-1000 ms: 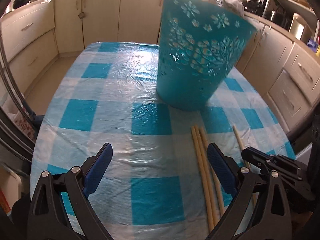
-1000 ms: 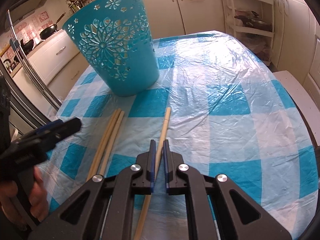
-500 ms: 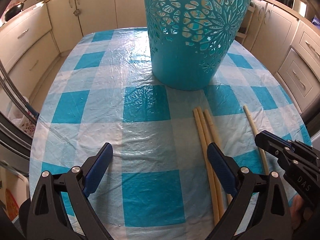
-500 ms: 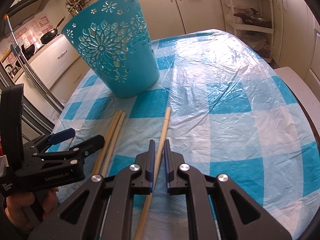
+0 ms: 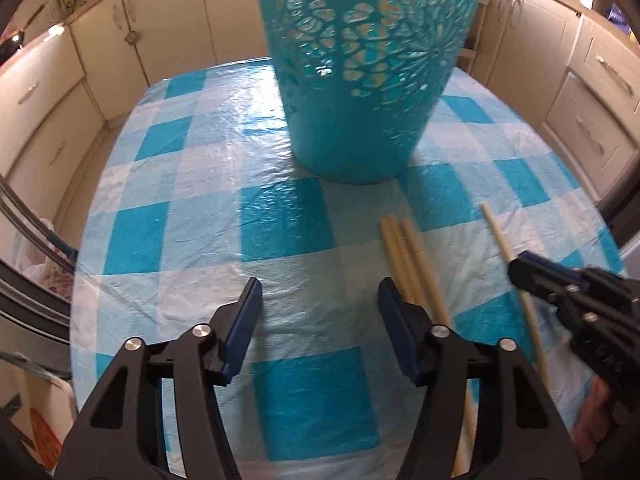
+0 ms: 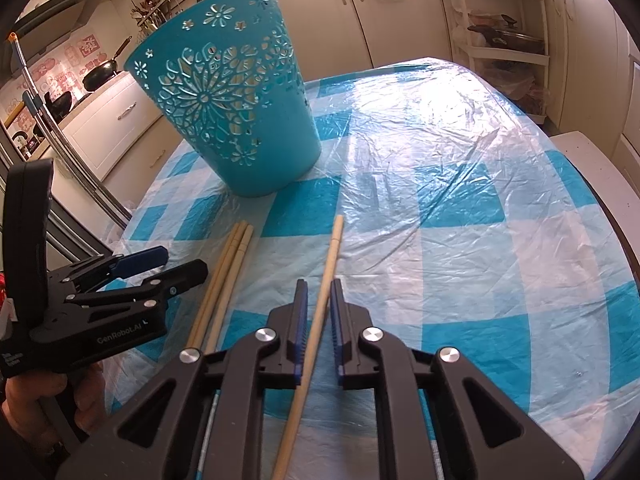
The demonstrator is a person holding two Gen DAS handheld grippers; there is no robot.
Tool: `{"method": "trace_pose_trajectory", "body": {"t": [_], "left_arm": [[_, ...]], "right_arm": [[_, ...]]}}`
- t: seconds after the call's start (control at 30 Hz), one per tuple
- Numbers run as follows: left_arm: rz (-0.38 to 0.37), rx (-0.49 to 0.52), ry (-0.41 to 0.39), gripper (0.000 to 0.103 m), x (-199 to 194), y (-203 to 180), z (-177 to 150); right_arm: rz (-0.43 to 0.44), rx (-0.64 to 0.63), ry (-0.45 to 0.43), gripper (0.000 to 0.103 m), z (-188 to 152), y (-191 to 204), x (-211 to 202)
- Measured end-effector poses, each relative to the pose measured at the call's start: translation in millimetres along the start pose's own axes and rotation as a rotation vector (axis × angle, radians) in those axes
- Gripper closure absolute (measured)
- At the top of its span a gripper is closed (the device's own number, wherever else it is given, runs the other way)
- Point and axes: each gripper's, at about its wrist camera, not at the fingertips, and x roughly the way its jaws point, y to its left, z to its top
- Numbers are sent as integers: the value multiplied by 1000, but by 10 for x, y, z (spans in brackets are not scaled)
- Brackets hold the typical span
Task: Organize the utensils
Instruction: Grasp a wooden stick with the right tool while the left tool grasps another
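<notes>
Left wrist view: the left tool (image 5: 320,320) hangs over the worktop (image 5: 208,240), which carries a blue and white checked cover. Its jaws stand well apart with nothing between them. A teal basket (image 5: 360,80) with cut-out flower patterns stands upright at the far middle of the worktop. Three bundled chopsticks (image 5: 404,256) lie side by side just right of the tool's right finger, their far ends pointing toward the basket, near but apart from its base. A single chopstick (image 5: 498,232) lies further right, well apart from the bundle. The right tool (image 5: 520,268) sits on it at the right edge.

Right wrist view: the right tool (image 6: 318,320) straddles the single chopstick (image 6: 330,256), which runs between the jaws; the jaws are close together with a small gap visible on each side of the stick, not clamped. The three bundled chopsticks (image 6: 228,264) lie to the left, beside the left tool (image 6: 160,268), which is held by a hand (image 6: 60,404). The teal basket (image 6: 232,112) stands beyond the sticks' far ends
</notes>
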Motion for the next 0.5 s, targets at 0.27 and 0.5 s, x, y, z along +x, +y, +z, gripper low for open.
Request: {"method": "trace_pose_trajectory", "body": {"t": [0.27,0.5], "left_arm": [[6,-19,3,46,21,-109,19],[23,-7,30,49,91,-163,56]], "right_arm": [[3,2,1,91,1,-11,-3],[13,8,1,90,8,-29,-3]]}}
